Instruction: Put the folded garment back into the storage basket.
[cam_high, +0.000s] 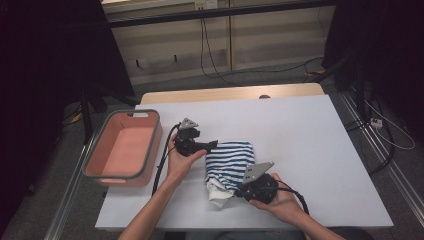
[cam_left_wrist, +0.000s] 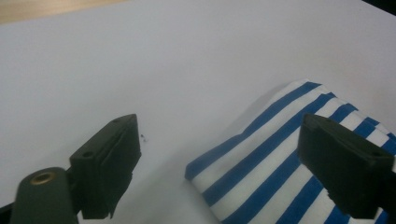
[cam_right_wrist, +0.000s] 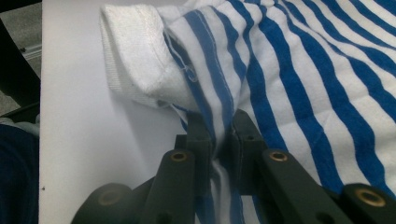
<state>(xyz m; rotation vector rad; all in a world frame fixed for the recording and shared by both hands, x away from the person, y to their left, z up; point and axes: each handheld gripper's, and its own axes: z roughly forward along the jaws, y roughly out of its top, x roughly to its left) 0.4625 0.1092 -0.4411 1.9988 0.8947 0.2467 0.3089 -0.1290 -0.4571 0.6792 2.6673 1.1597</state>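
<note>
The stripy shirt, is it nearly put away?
Folded already: the striped shirt lies in a bundle on the table. Right now the right gripper pinches its edge, while the left gripper is open beside it. Probably left: moving it into the pink bin.

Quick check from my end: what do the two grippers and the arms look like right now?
Both grippers are black. The left gripper and the right gripper each carry a grey three-cornered plate on top and trail a black cable toward the person. In the gripper views the jaws are blocky black pieces on arms with brass-coloured pivot bushings. The forearms are bare; no sleeves show.
</note>
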